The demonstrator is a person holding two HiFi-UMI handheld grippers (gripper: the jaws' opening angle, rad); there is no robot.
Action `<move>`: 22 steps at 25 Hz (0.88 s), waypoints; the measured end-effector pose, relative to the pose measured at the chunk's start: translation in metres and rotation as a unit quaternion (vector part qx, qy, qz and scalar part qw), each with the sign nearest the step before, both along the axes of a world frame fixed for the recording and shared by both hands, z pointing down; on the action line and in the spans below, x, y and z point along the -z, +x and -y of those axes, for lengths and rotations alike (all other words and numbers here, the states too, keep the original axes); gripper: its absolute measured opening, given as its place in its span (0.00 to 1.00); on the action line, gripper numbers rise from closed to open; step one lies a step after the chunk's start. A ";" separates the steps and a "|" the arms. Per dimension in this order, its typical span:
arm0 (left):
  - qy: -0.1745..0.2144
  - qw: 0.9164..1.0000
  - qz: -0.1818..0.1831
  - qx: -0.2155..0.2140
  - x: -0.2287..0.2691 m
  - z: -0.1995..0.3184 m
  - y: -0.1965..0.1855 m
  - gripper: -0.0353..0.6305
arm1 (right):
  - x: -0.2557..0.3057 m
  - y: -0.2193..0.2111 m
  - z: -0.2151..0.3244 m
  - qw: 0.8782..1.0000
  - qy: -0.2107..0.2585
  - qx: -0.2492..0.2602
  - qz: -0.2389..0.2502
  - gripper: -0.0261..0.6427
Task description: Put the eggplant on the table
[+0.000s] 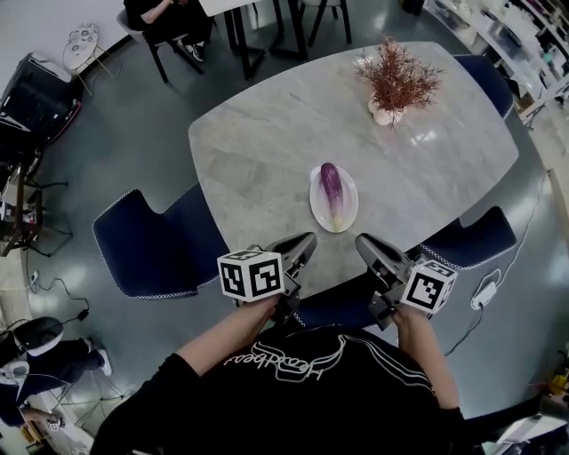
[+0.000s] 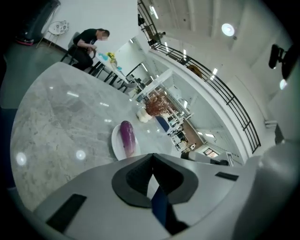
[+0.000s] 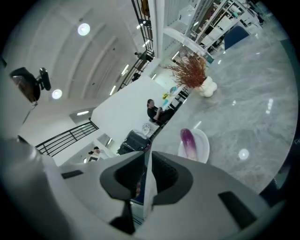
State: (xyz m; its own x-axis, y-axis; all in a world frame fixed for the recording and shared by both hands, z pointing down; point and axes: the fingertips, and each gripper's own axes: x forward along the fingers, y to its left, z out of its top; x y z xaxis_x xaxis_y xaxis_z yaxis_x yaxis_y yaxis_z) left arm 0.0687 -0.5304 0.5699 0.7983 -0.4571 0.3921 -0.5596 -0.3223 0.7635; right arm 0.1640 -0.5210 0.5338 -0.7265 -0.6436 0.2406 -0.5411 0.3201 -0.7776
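Note:
A purple eggplant [image 1: 331, 187] lies on a white plate [image 1: 343, 219] near the front edge of the grey marble table [image 1: 267, 142]. Both grippers are held up in front of the person, short of the plate and touching nothing. My left gripper [image 1: 309, 238] points at the plate from the near left, its jaws shut and empty. My right gripper [image 1: 363, 240] points in from the near right, its jaws also shut with nothing between them. The left gripper view shows the eggplant [image 2: 127, 136] beyond the shut left gripper [image 2: 152, 157]. In the right gripper view the eggplant [image 3: 188, 140] lies past the right gripper [image 3: 146, 152].
A vase of dried reddish branches [image 1: 396, 82] stands at the table's far right. Blue chairs sit at the left [image 1: 151, 240], the near right [image 1: 471, 238] and the far right [image 1: 487, 75]. A person [image 1: 169, 16] sits at another table beyond.

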 end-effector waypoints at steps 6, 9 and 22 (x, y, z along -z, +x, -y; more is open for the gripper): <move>0.091 0.995 0.005 -0.049 0.054 -0.051 0.006 0.07 | 0.043 -0.011 -0.051 0.996 0.071 0.041 -0.019 0.09; 0.124 0.990 0.010 -0.068 0.075 -0.083 0.007 0.07 | 0.058 -0.013 -0.081 0.994 0.097 0.052 -0.025 0.06; 0.210 0.971 -0.058 -0.097 0.143 -0.230 0.032 0.07 | 0.097 0.001 -0.220 0.982 0.164 0.082 -0.037 0.05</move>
